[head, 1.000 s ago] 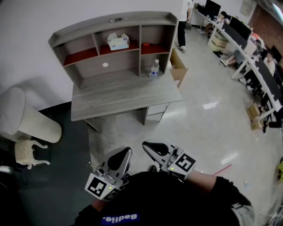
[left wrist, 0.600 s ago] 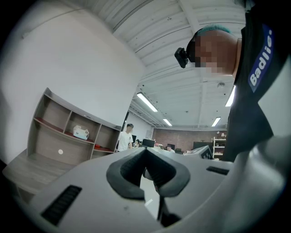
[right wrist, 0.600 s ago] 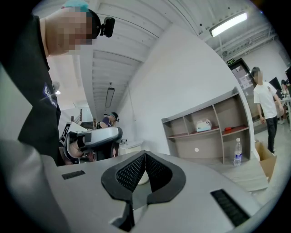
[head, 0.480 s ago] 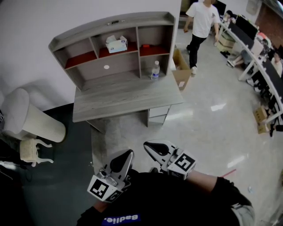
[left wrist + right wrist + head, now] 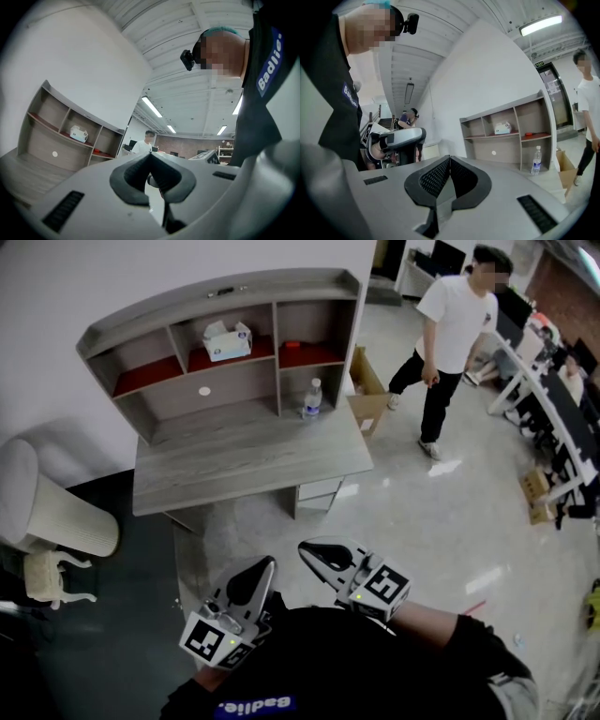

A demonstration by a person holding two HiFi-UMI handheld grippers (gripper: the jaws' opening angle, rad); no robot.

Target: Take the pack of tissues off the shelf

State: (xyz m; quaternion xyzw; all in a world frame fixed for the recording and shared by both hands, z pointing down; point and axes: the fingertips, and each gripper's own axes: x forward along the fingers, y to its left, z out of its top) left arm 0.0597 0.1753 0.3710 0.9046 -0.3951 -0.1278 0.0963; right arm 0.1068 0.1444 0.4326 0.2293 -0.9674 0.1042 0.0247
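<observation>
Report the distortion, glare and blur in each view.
Head view: wide-angle bowing curves the desk edges; glare patches on the glossy floor. Left gripper view: fisheye, dark corners, bright light strips. Right gripper view: same fisheye; ceiling light blown out.

My left hand-held gripper (image 5: 262, 566) and right hand-held gripper (image 5: 311, 551) are smooth matt grey plastic with black rubbery pads (image 5: 435, 180), the bench (image 5: 234, 465) and shelf (image 5: 220, 298) matt grey wood grain, the floor (image 5: 441, 512) glossy, the bottle (image 5: 311, 399) clear plastic.
</observation>
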